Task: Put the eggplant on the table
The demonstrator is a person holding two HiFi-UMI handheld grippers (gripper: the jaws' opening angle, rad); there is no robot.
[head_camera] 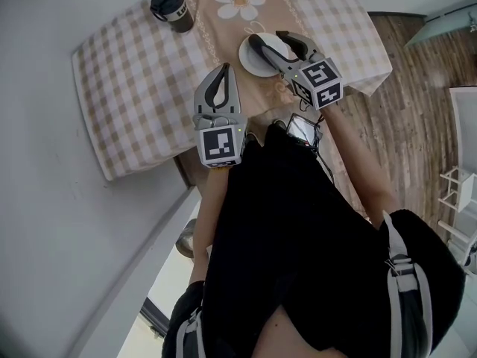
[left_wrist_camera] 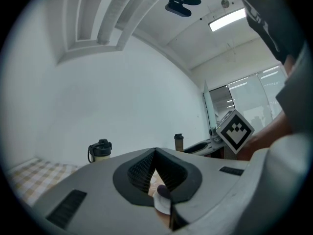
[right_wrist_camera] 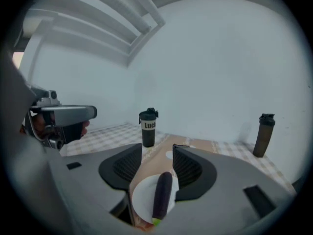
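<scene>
A dark purple eggplant lies on a white plate on the beige table runner. In the right gripper view it lies low between my jaws and beyond them, untouched. My right gripper is open and hovers over the plate in the head view, where it hides the eggplant. My left gripper is held off the table's near edge, shut with nothing in it. Through the slit under its jaws a bit of the plate and the eggplant's end show.
The table has a checked cloth with a flowered runner. A dark lidded bottle stands at its far left, also the bottle. A second dark bottle stands to the right. White wall left, wooden floor right.
</scene>
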